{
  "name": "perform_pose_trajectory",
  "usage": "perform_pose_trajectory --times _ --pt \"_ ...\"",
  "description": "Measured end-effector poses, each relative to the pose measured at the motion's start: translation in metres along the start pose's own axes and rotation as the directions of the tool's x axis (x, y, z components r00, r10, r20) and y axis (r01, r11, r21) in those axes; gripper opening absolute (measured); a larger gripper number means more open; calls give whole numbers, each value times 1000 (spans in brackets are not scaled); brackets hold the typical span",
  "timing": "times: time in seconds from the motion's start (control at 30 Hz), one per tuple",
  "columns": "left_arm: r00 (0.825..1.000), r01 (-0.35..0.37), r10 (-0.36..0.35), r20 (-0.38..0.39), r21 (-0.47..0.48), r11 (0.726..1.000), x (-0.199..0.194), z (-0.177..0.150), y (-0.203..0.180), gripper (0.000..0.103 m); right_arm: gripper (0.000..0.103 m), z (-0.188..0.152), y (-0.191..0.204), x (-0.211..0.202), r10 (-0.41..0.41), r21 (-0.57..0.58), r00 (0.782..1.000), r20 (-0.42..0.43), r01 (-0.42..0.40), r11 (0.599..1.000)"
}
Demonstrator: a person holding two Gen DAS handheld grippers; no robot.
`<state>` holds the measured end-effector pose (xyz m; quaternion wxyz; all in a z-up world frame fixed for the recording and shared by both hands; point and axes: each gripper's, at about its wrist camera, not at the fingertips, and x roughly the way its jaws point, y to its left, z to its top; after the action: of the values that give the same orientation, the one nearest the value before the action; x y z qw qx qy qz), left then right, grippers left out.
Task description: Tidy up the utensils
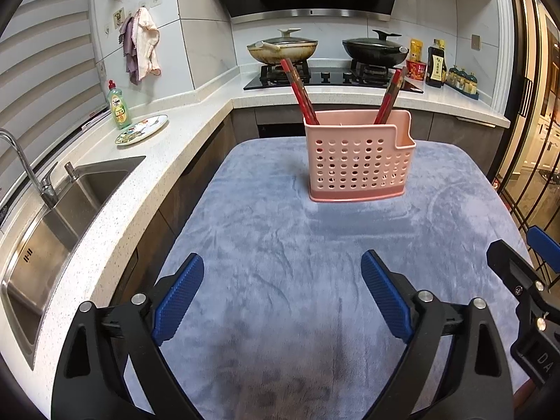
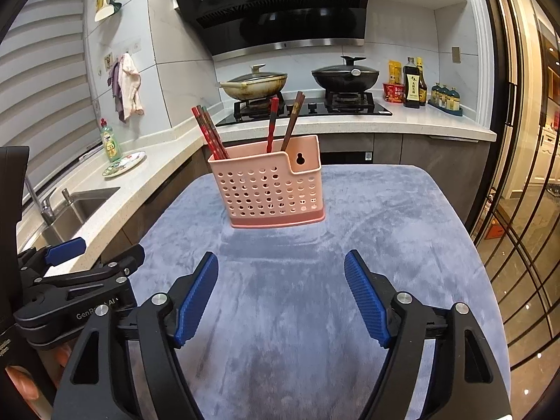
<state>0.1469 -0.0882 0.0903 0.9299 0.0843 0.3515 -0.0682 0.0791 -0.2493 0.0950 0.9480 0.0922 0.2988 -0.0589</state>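
Left gripper (image 1: 282,267): black frame, ribbed blue pads; fingers released, spread wide, nothing between them, above the cloth.
Right gripper (image 2: 281,267): same build; fingers released, empty. Each gripper shows at the edge of the other's view.
Cloth (image 1: 280,245): grey-blue plush fabric, nap brushed in streaks, bare near the grippers.
Pink perforated plastic utensil holder (image 1: 357,161): upright at the cloth's far end; stepped rim, solid base. Right view alone shows a keyhole slot in the low section.
Red patterned chopsticks (image 2: 210,133): bundle leaning left in the holder; right view separates one red and one brown stick toward the right.
Counter: speckled white stone; steel sink (image 1: 52,231), green detergent bottle, painted plate.
Stove: two lidded woks.
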Motion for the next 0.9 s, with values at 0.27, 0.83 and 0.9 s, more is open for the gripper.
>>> perform_pose_trajectory --times 0.27,0.83,0.9 --pt "999 -2 3 -39 8 1000 7 -9 -3 93 84 -5 -5 7 -31 8 999 -42 31 999" --pt "996 -5 6 -90 14 1000 17 -20 -5 96 85 -18 -10 17 -70 -4 993 -96 70 998" --pt "996 -5 6 -94 12 1000 18 -21 -5 96 85 -18 -9 18 -74 -8 992 -100 73 997"
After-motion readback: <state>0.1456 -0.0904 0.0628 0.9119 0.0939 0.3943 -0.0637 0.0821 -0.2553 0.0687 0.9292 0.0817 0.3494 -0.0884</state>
